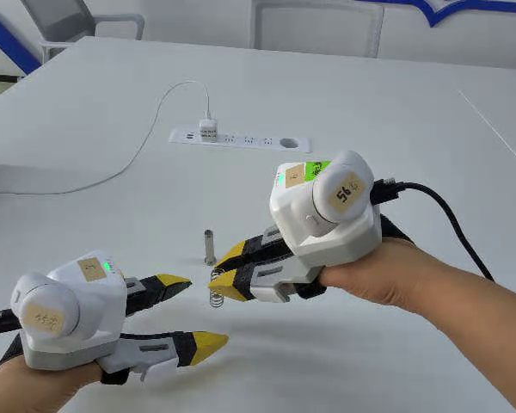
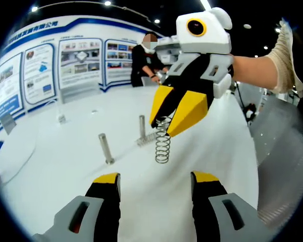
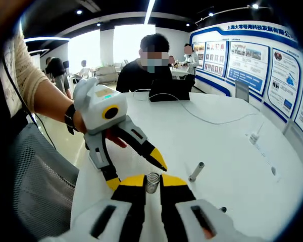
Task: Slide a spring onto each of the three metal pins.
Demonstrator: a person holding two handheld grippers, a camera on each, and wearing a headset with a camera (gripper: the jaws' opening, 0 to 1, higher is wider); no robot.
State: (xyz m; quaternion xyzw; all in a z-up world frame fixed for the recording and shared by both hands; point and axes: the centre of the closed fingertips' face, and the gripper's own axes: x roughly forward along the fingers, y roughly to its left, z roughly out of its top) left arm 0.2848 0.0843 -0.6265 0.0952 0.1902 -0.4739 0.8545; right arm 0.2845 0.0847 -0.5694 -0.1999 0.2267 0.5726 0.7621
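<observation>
at a white table (image 1: 344,120), a person works 2 hand-held grippers over springs and pins. the right gripper (image 1: 220,284) has its yellow-tipped jaws closed on the upper end of a spring (image 1: 216,298). the spring hangs upright below them, its lower end at or just above the tabletop; whether it touches cannot be told.

in the left gripper view the same spring (image 2: 162,143) hangs from the right gripper (image 2: 167,120) near 2 upright metal pins. a bare pin (image 2: 105,148) stands to the left and a second pin (image 2: 142,126) behind, with what looks like another coil (image 2: 147,139) lying at its foot. the held spring is just beside these pins and on neither.

the left gripper (image 1: 198,311) hovers low and close by, its jaws spread wide and holding nothing, tips aimed toward the spring. in the right gripper view the spring (image 3: 152,182) sits pinched between that gripper's own tips, with 1 pin (image 3: 196,172) just beyond.

farther back on the table lie a white power strip (image 1: 239,138), a plugged-in charger (image 1: 208,130) and its cable (image 1: 159,112).
</observation>
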